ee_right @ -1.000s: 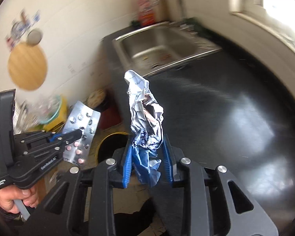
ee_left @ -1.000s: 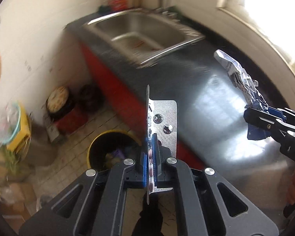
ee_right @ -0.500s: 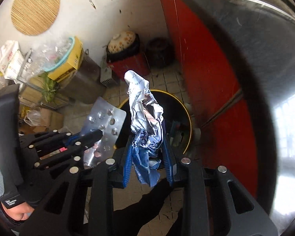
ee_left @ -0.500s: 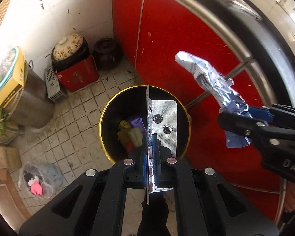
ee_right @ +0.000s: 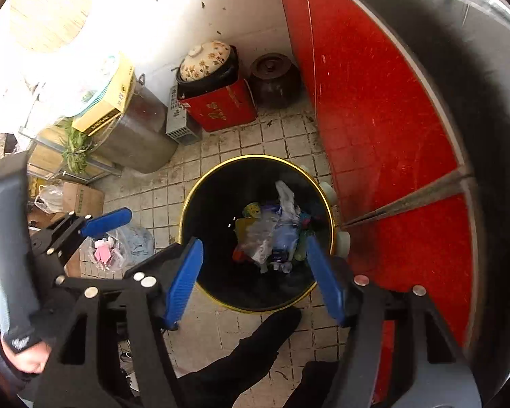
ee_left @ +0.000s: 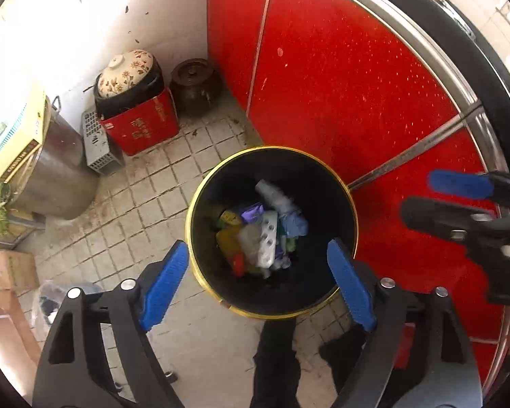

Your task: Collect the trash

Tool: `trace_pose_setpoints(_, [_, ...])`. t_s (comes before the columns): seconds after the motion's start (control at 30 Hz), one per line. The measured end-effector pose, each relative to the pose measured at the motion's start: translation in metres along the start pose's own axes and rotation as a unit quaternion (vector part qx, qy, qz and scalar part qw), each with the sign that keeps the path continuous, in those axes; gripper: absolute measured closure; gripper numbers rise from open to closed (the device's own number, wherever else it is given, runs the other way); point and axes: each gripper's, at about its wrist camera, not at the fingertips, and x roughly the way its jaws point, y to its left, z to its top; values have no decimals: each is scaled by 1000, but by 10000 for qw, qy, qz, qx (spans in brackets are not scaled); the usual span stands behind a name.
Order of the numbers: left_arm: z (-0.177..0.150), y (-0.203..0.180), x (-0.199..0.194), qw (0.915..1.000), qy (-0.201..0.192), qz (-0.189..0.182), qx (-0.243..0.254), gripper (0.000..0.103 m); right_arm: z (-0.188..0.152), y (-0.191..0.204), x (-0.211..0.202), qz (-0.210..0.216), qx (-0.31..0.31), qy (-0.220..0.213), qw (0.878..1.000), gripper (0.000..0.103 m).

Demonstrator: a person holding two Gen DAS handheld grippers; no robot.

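Where half a second ago each tool pinched a piece of trash, the left gripper [ee_left: 258,285] and right gripper [ee_right: 255,272] now hang spread and empty above the gold-rimmed bin [ee_left: 187,238]. The blister pack [ee_left: 268,238] and crumpled foil wrapper [ee_left: 282,207] lie inside among other rubbish, beside the red cabinet [ee_left: 340,85].

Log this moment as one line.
left claw: open | right claw: open | pill sheet, foil wrapper: in bin
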Motion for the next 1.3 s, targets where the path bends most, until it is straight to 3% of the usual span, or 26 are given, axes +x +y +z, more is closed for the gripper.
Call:
trace_pose_setpoints(0.2, [3, -24, -64, 9992, -263, 37, 282, 10, -25, -6, -104, -71, 154, -642, 9978, 20])
trace_pose_setpoints(0.3, [11, -61, -104, 9968, -430, 112, 658, 7, -51, -25, -177, -425, 496, -1250, 9900, 11])
trace_pose_setpoints(0.4, [22, -120, -137, 9902, -540, 74, 1283, 7, -93, -56, -242, -1081, 1173, -1756, 9714, 7])
trace_pose_setpoints(0.5, [30, -177, -163, 9806, -742, -383, 1775, 7, -147, -89, -296, -1648, 1942, -2044, 9452, 7])
trace_pose_setpoints(0.57, [32, -234, -185, 9657, -889, -839, 2290, 7, -190, -110, -329, -2162, 2452, -2221, 9186, 7])
trace_pose_setpoints(0.63, [29, -280, -199, 9502, -968, -1083, 2757, 7, -239, -128, -363, -2767, 3017, -2340, 8819, 7])
trace_pose_setpoints(0.7, [25, -323, -212, 9340, -1026, -1313, 3159, 7, -282, -142, -387, -3078, 3461, -2455, 8516, 7])
trace_pose_setpoints(0.73, [21, -347, -219, 9231, -1021, -1495, 3393, 7, -309, -149, -402, -3254, 3766, -2518, 8300, 7])
trace_pose_setpoints(0.8, [11, -385, -226, 9058, -994, -1677, 3761, 7, -346, -161, -420, -3448, 4170, -2510, 8026, 7])
trace_pose_setpoints(0.83, [4, -405, -230, 8976, -978, -1756, 3924, 7, -371, -167, -430, -3570, 4463, -2493, 7818, 7])
trace_pose_setpoints(0.93, [-17, -448, -239, 8784, -979, -1790, 4321, 7, -417, -176, -449, -3594, 5030, -2597, 7419, 7])
trace_pose_setpoints(1.0, [-30, -471, -241, 8689, -903, -1851, 4501, 7, -441, -179, -459, -3681, 5220, -2588, 7246, 7])
trace_pose_setpoints(1.1, [-44, -491, -240, 8615, -815, -1857, 4656, 7, -461, -183, -464, -3708, 5376, -2561, 7127, 7])
trace_pose_setpoints(1.3, [-61, -516, -241, 8526, -771, -1773, 4856, 7, -486, -186, -471, -3642, 5508, -2573, 7055, 7])
